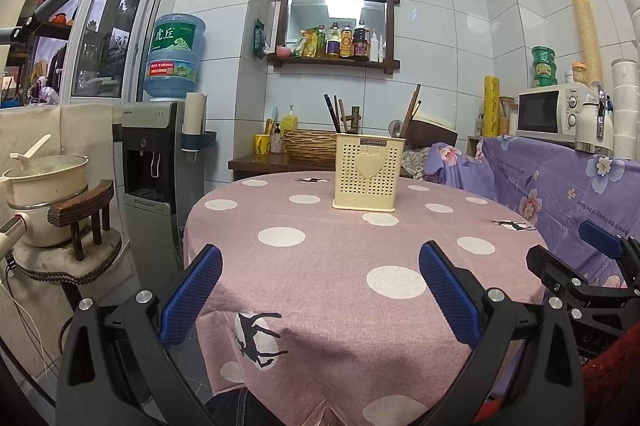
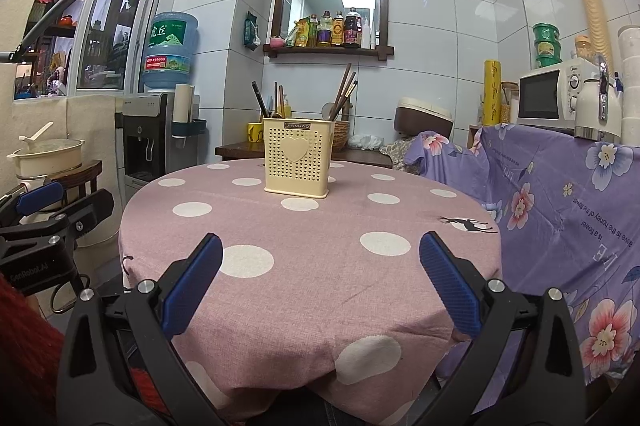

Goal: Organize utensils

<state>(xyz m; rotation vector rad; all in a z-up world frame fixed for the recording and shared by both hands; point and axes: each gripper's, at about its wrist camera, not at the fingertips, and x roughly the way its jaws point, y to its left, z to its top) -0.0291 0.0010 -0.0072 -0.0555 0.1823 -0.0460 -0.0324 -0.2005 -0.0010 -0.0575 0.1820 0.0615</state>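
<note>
Round table (image 1: 360, 266), covered with a pink cloth bearing white dots and deer prints; surface bare apart from one item. A purple floral cloth (image 2: 560, 193) drapes the counter to the right, with a white microwave (image 2: 552, 97) on top. Water dispenser (image 1: 154, 153) with blue bottle stands left of the table.

Cream perforated utensil holder (image 1: 366, 171) stands upright on the far half of the table, heart emblem facing the cameras. Utensils (image 2: 344, 91), dark chopsticks and wooden handles among them, stand inside it, leaning outward at both ends.

Left gripper (image 1: 320, 290) hangs over the near table edge, blue pads spread wide, nothing between them. Right gripper (image 2: 320, 286) likewise spread and empty, well apart from the holder
</note>
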